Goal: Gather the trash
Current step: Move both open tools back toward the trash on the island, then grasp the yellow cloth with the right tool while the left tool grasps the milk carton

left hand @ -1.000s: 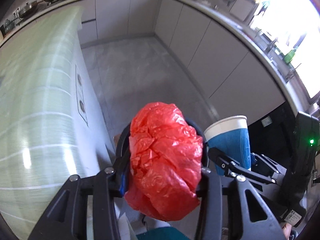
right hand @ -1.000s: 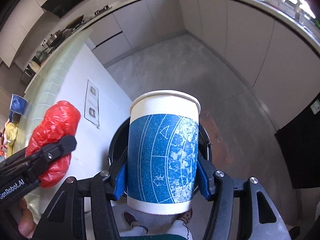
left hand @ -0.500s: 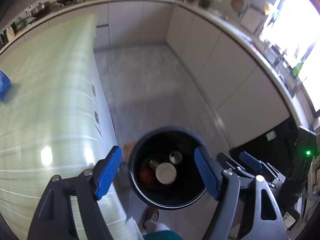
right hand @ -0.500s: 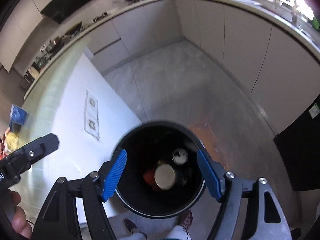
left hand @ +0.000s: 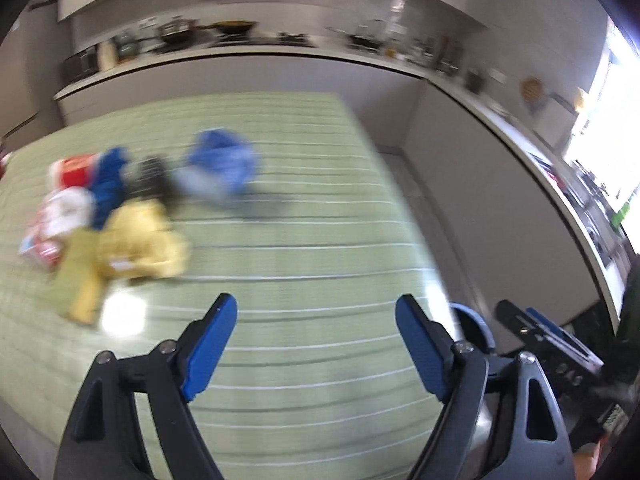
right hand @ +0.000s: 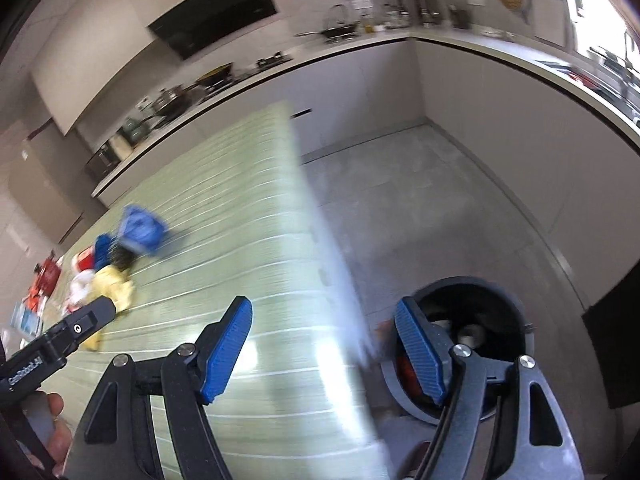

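— Where's the trash?

— A blurred heap lies on the green striped table [left hand: 304, 360] toward its far left corner: a blue crumpled bag [left hand: 222, 166], a yellow wrapper [left hand: 136, 240], red and white packets [left hand: 64, 200]. The blue bag sits nearest the table's right edge.

— And the claws?

— The left claw [left hand: 316, 344] is over the table, jaws opening, nothing between them. The right claw [right hand: 324, 348] is spread too and empty, straddling the table's right edge.

— The bin?

— The dark round bin [right hand: 516, 320] stands on the floor [right hand: 420, 200] just beside that edge, with a cup and something red inside.

— Anyone visible?

— A hand [right hand: 56, 436] grips the left claw's handle.
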The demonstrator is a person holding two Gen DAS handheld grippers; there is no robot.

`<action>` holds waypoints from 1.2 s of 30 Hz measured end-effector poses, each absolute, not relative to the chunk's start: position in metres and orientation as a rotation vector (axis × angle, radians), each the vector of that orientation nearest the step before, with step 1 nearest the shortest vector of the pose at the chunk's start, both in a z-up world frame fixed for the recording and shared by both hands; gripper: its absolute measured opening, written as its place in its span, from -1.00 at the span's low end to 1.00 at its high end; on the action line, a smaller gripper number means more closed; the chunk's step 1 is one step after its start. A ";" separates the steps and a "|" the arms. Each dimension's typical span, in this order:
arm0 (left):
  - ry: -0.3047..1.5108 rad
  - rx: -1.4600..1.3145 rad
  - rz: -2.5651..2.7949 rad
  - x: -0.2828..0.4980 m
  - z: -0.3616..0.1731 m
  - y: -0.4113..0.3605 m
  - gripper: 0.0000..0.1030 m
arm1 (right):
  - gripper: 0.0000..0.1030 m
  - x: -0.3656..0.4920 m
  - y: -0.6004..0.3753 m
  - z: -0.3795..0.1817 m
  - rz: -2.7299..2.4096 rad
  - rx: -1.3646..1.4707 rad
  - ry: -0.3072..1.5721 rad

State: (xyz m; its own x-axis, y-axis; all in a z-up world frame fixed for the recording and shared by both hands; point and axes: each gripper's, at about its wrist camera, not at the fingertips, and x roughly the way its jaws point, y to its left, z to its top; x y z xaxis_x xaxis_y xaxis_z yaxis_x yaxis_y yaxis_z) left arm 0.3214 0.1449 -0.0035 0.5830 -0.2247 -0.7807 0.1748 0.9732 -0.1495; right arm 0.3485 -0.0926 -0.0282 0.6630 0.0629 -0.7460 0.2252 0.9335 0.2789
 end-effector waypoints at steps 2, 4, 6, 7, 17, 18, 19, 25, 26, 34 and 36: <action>0.914 -0.063 -0.182 0.322 -0.006 0.183 0.61 | 0.48 0.357 -0.050 -0.029 -0.068 0.354 0.847; 0.907 -0.071 -0.131 0.326 -0.009 0.225 0.61 | 0.48 0.363 -0.017 -0.031 -0.048 0.344 0.849; 0.901 -0.081 -0.087 0.328 -0.012 0.255 0.61 | 0.48 0.372 0.017 -0.034 -0.023 0.336 0.855; 0.898 -0.085 -0.058 0.331 -0.013 0.270 0.61 | 0.48 0.376 0.035 -0.035 -0.006 0.328 0.862; 0.882 -0.144 0.112 0.365 -0.027 0.373 0.61 | 0.48 0.427 0.127 -0.034 0.124 0.239 0.886; 0.883 -0.134 0.129 0.371 -0.030 0.377 0.61 | 0.48 0.435 0.134 -0.036 0.146 0.243 0.888; 0.889 -0.128 0.131 0.376 -0.032 0.379 0.61 | 0.48 0.443 0.139 -0.039 0.167 0.248 0.892; 0.912 -0.112 0.101 0.395 -0.044 0.385 0.61 | 0.48 0.476 0.169 -0.055 0.220 0.261 0.929; 0.912 -0.124 0.089 0.399 -0.047 0.388 0.61 | 0.48 0.480 0.173 -0.057 0.219 0.261 0.935; 0.940 -0.135 0.000 0.412 -0.061 0.405 0.39 | 0.48 0.499 0.198 -0.071 0.173 0.292 0.928; 0.938 -0.118 -0.021 0.413 -0.061 0.409 0.22 | 0.48 0.501 0.203 -0.074 0.165 0.302 0.924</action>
State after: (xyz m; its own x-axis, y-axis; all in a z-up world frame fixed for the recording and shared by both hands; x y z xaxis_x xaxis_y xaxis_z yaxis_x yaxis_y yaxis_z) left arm 0.4131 0.4092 -0.0613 0.5916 -0.0694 -0.8033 -0.0335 0.9933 -0.1104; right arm 0.5014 0.2028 -0.0740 0.5938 0.2684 -0.7585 -0.0110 0.9453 0.3259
